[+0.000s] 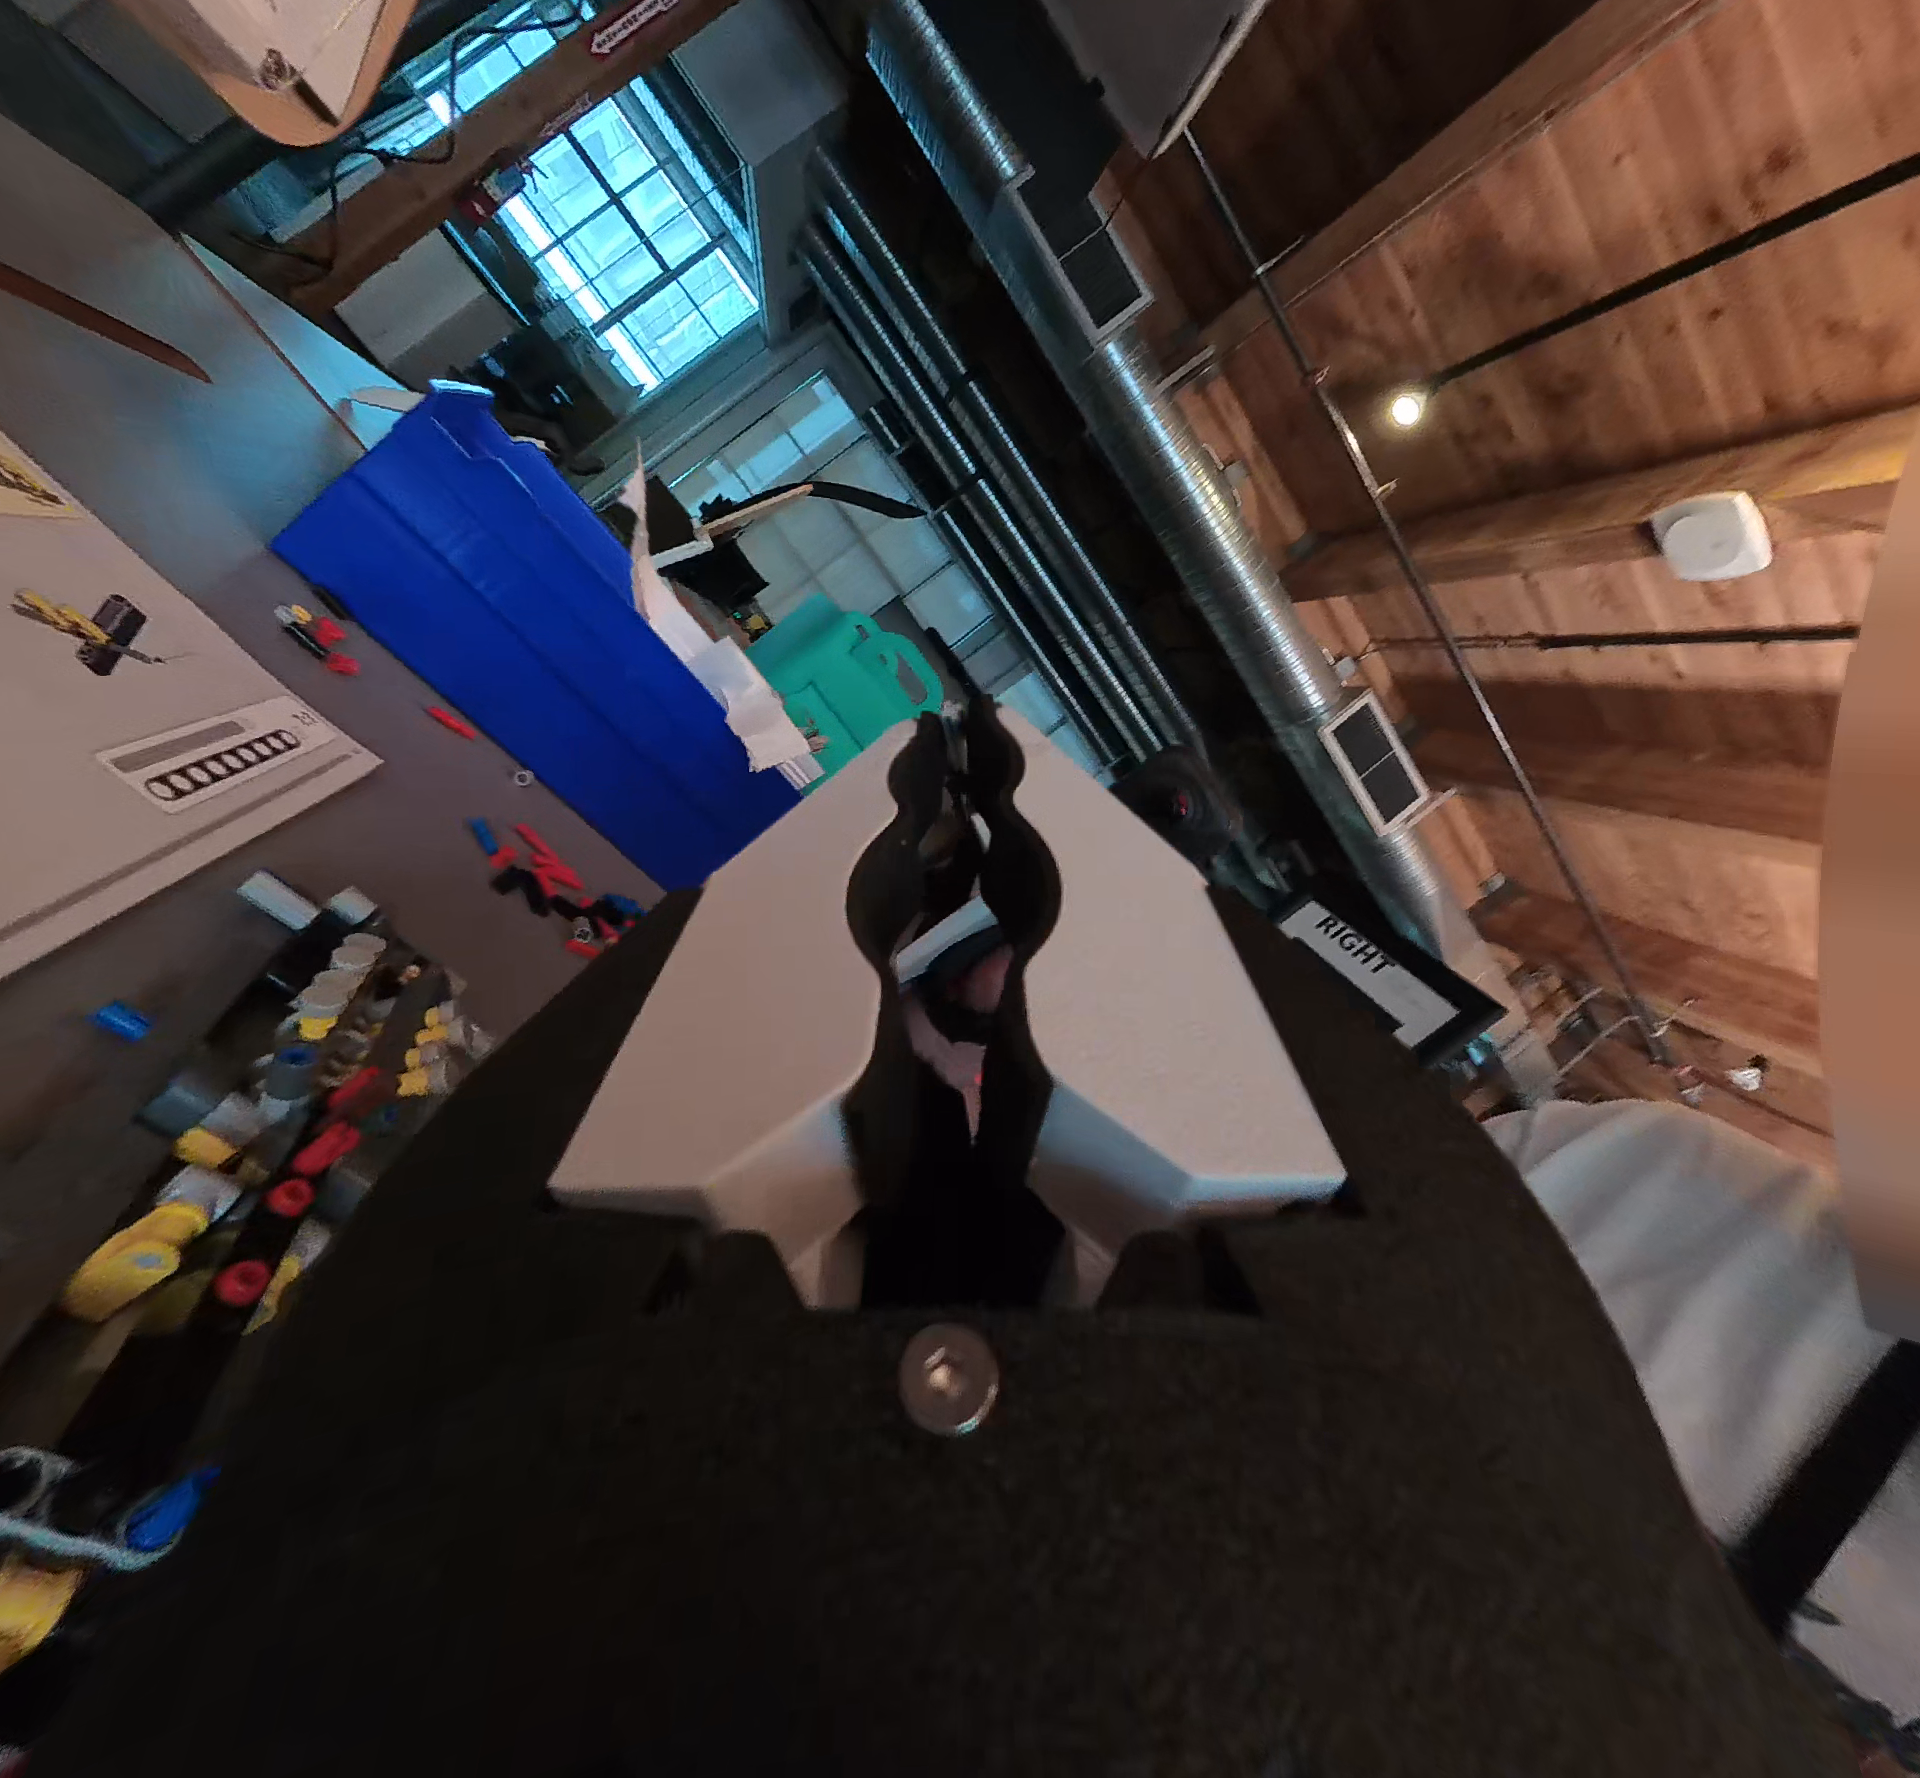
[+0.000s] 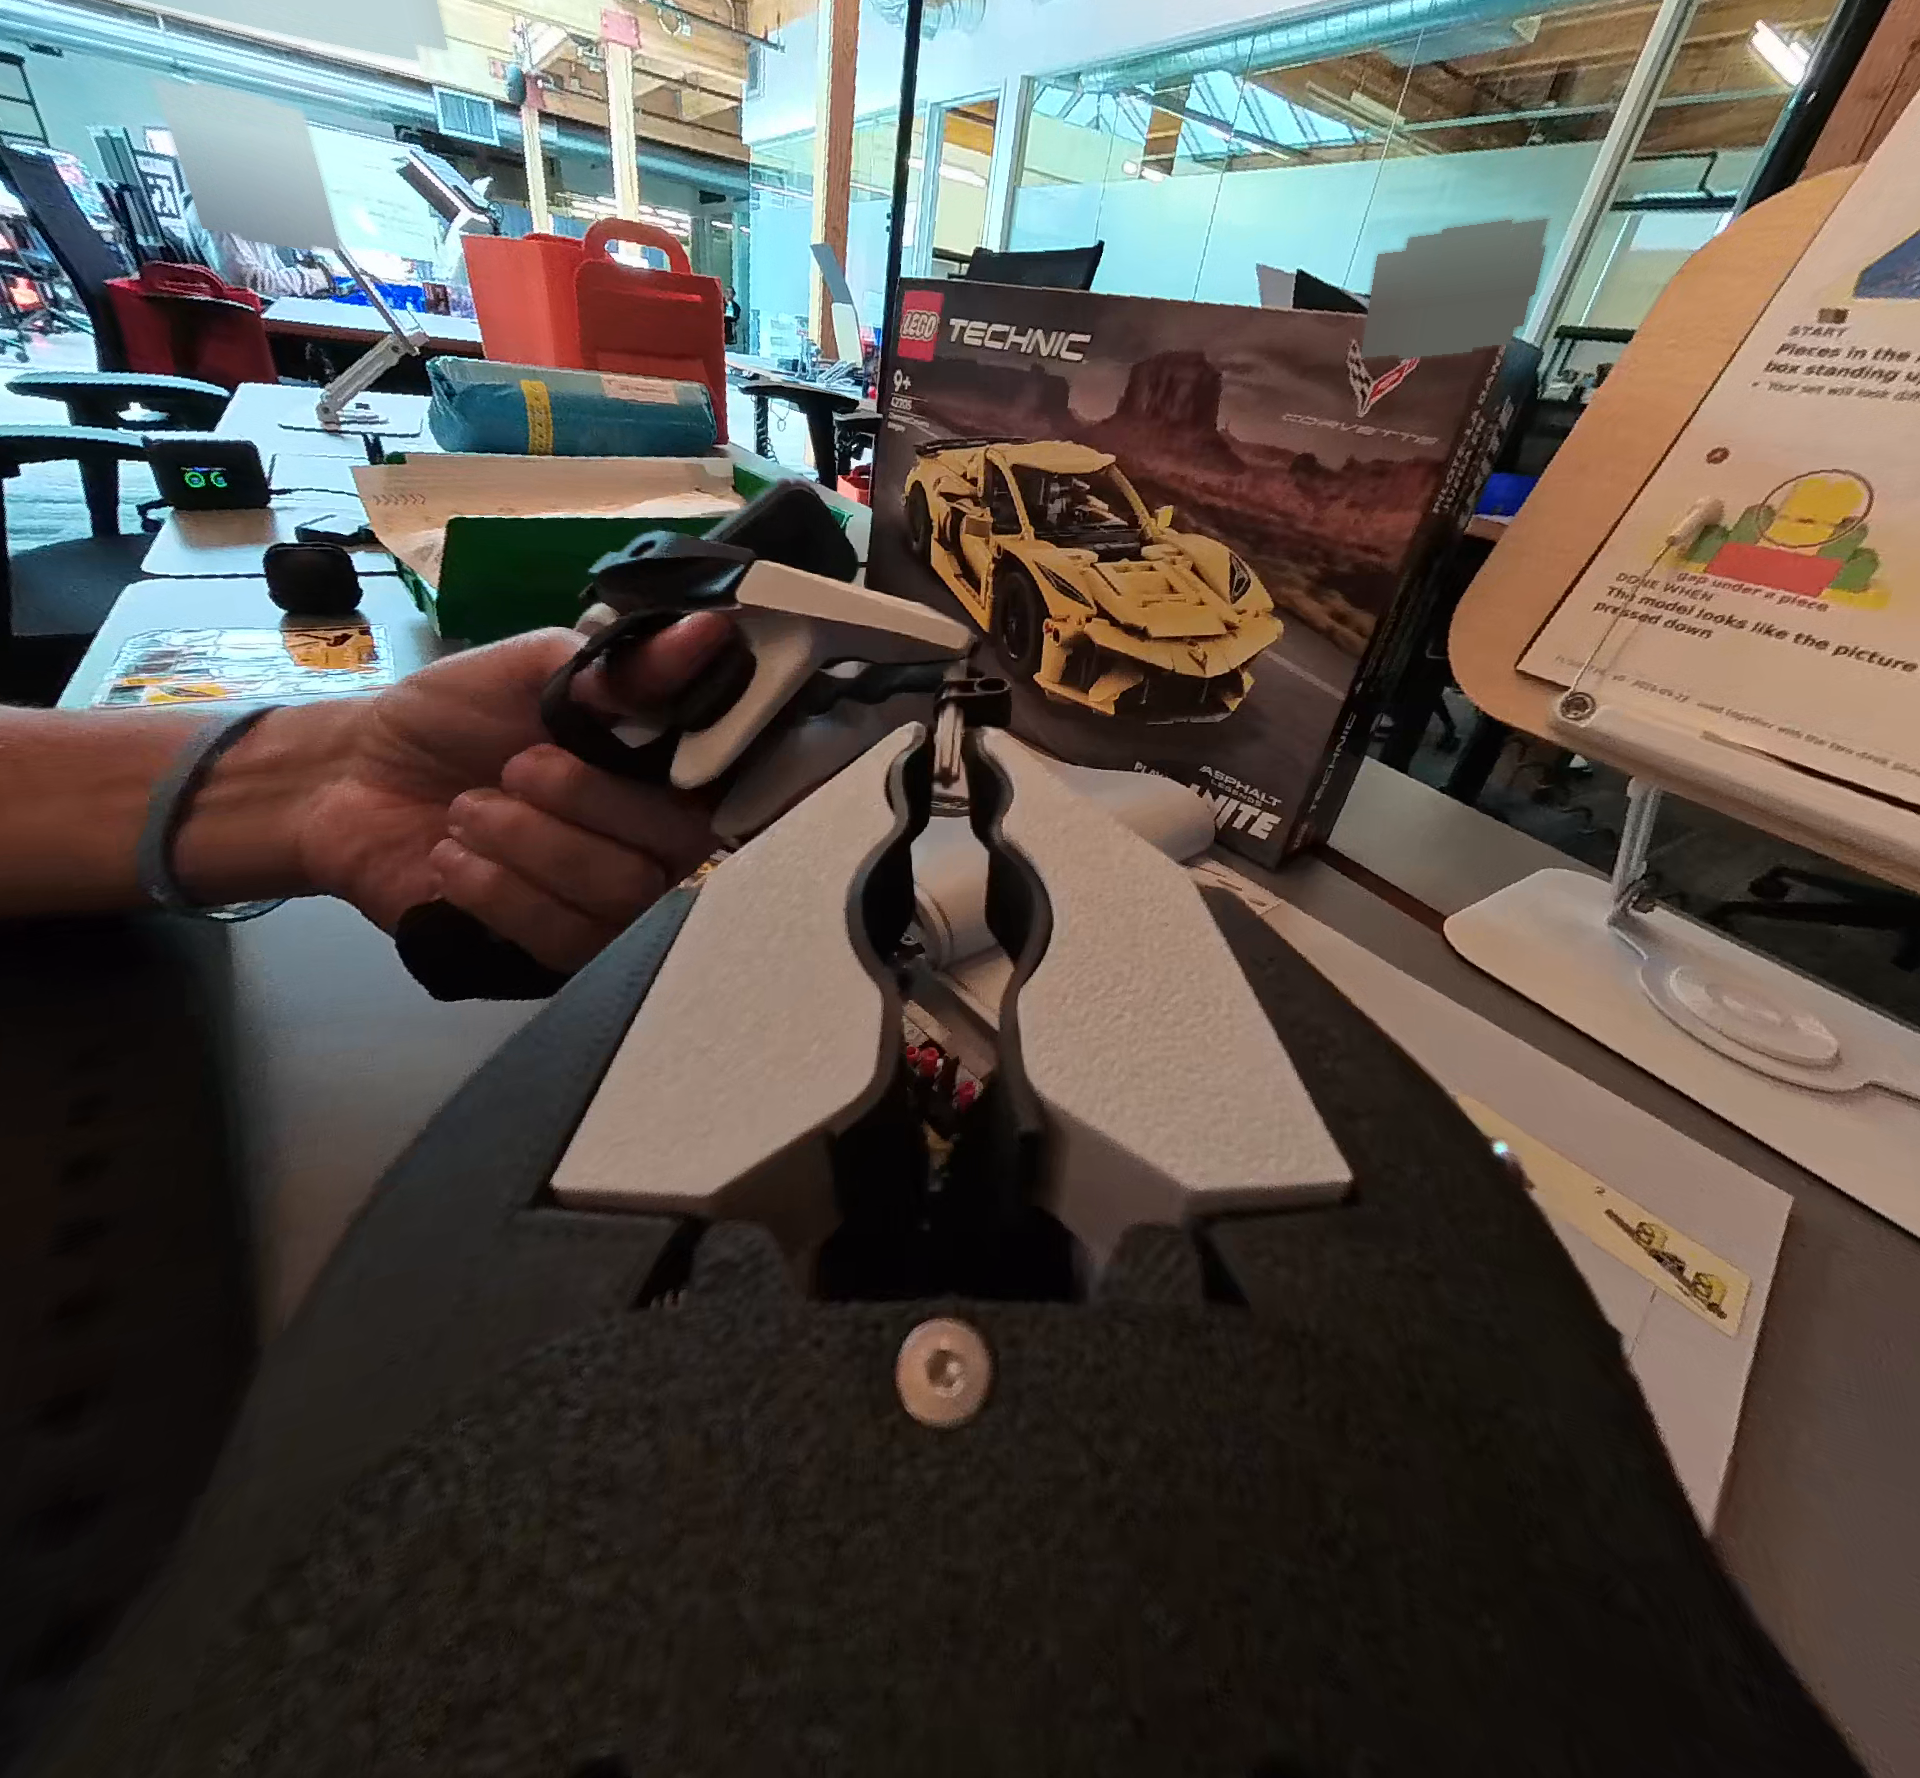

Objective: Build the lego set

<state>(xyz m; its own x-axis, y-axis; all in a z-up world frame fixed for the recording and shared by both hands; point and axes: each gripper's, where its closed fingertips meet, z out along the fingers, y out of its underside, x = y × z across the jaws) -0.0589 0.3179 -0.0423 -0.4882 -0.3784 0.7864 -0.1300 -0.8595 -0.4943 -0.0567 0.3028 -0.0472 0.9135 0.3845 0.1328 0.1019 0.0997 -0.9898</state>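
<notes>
Tech 1: Right gripper, nearest the right wrist camera: fingers nearly pressed together, pinching a small grey pin at the tips. The pin stands upright between the tips and joins a black connector just above them.

Tech 2: Left gripper status?

Tech 1: In the right wrist view the left gripper enters from the left, held by a hand with a dark band at the wrist. Its white finger tip meets the black connector. In its own view the left gripper has its fingers closed on a small dark piece; detail there is too small to resolve.

Tech 2: Location of the set?

Tech 1: Both grippers are raised above the table. Loose parts, yellow, red, grey and blue, lie sorted in a tray at lower left of the left wrist view, with more red and blue parts scattered beside a blue bin. The set box stands upright behind the grippers; an instruction sheet rests on a stand to its right.
</notes>
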